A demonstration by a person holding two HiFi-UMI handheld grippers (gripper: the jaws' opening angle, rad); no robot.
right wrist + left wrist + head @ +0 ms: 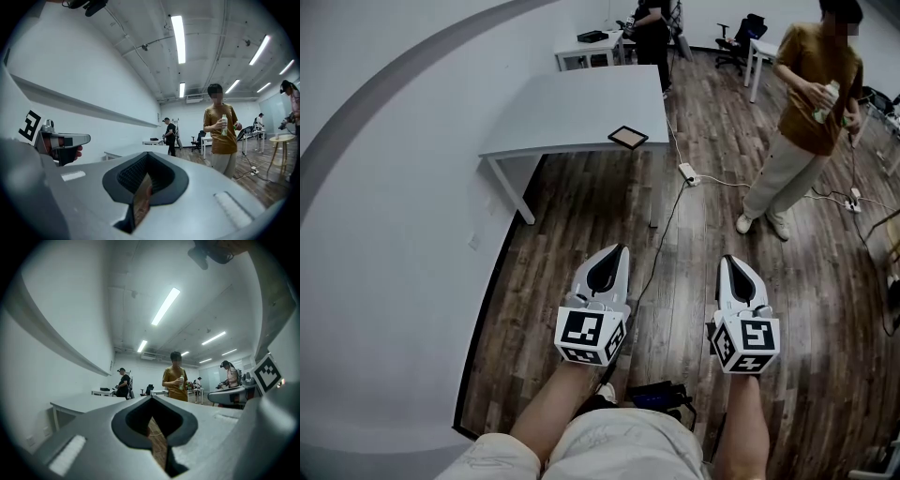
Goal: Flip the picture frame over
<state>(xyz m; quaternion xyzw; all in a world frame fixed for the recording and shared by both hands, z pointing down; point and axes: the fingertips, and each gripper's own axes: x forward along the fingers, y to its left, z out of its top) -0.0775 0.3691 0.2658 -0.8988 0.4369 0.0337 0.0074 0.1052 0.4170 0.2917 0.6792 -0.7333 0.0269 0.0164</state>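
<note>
Shut and empty, both left tongs (617, 251) and right tongs (730, 261), level, well short of the table (553, 108). Flat by the table's near right edge: frame (628, 137). Probably light, stiff, maybe breakable; best pinched by the rim nearest that edge. Right of the table: wood floor (581, 234), cable (687, 172), person (806, 103) standing.

Honestly, there's no actual text, brand or number I can read anywhere here. Closest thing is the black-and-white square markers (584, 329) on the left gripper (617, 255) and right gripper (730, 262), lower middle of the head view. Those are just blocky patterns, not letters.
</note>
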